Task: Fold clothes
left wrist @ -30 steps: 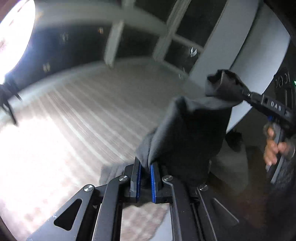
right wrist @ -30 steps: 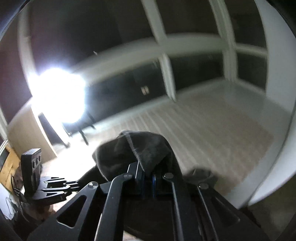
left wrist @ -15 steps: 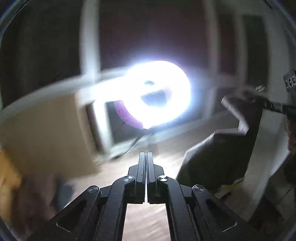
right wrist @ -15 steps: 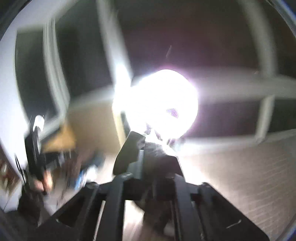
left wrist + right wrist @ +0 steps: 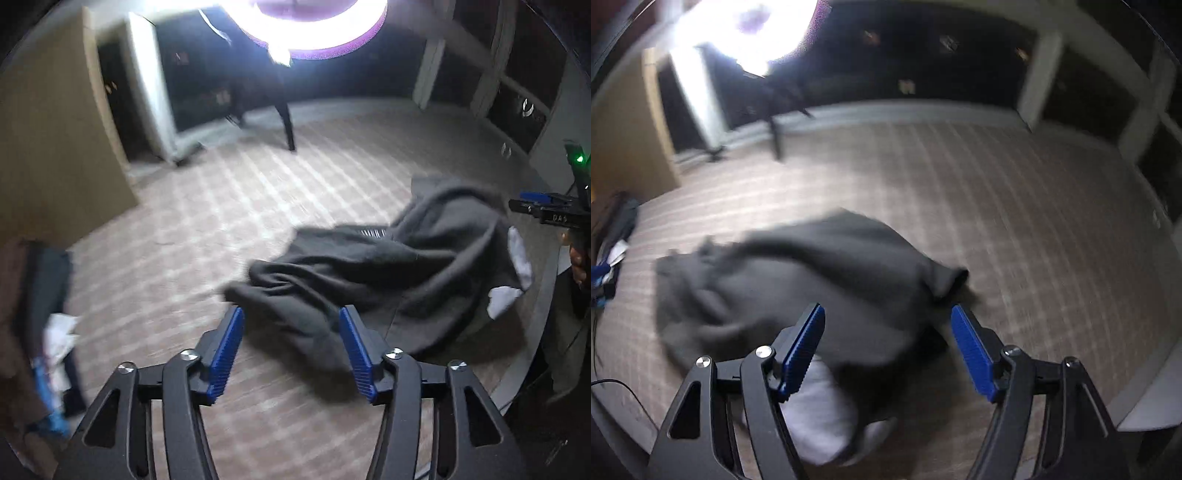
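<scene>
A dark grey garment (image 5: 373, 273) lies crumpled on a striped, checked cloth surface (image 5: 221, 221), with white fabric (image 5: 517, 258) showing at its right edge. My left gripper (image 5: 291, 350) hovers just in front of the garment's near edge, open, with nothing between its blue pads. At the far right of the left wrist view the right gripper (image 5: 539, 201) is held by a hand. In the right wrist view the same garment (image 5: 798, 288) spreads below my right gripper (image 5: 886, 350), which is open and holds nothing. White fabric (image 5: 820, 417) sticks out under the garment's near side.
A bright ring lamp (image 5: 303, 26) on a dark stand glares at the back. Loose clothes (image 5: 48, 332) sit at the left edge of the surface. A pale cabinet (image 5: 44, 129) stands at the left, windows (image 5: 1108, 92) behind. The surface's rounded edge (image 5: 1145, 387) runs near the right.
Both grippers held the garment up a second ago. The left let go first and swung away; now both are open and the garment has dropped onto the surface.
</scene>
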